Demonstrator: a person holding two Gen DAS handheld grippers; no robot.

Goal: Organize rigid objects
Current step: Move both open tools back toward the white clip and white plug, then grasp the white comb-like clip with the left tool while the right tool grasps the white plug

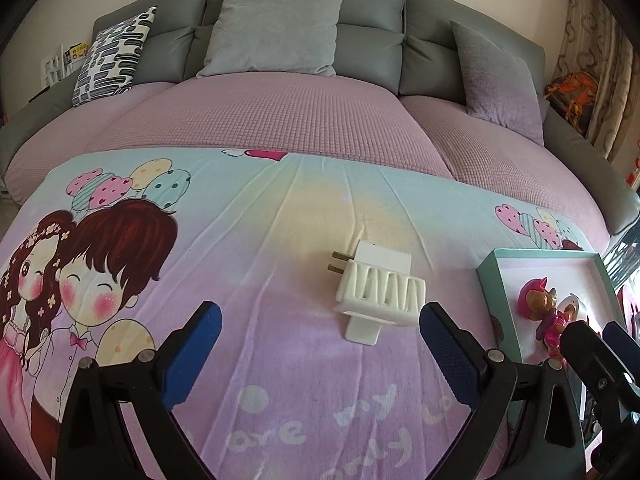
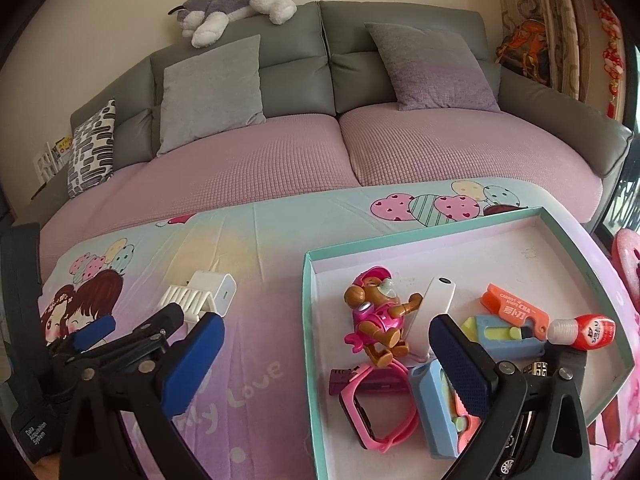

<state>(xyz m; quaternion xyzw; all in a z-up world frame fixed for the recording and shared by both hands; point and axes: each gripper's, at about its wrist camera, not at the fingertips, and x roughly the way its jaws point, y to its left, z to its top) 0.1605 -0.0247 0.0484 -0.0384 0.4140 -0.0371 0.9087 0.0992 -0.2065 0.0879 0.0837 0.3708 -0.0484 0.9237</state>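
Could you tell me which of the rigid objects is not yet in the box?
The white plug adapter; it lies alone on the cartoon-print sheet, left of the teal box.

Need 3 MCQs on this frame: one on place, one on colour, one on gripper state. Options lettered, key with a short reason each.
1. Where does the white plug adapter lie?
A. inside the box
B. on the printed cloth, left of the box
C. on the sofa cushion

2. What colour is the outer rim of the box?
A. teal
B. red
C. black

3. How does the left gripper stand?
A. shut on the adapter
B. shut on nothing
C. open, holding nothing

Key: 1 B, the adapter rests on the cloth outside the box wall. 2 A, the rim shows teal in both views. 3 C, its blue pads sit wide apart with the adapter just ahead of them, not between them.
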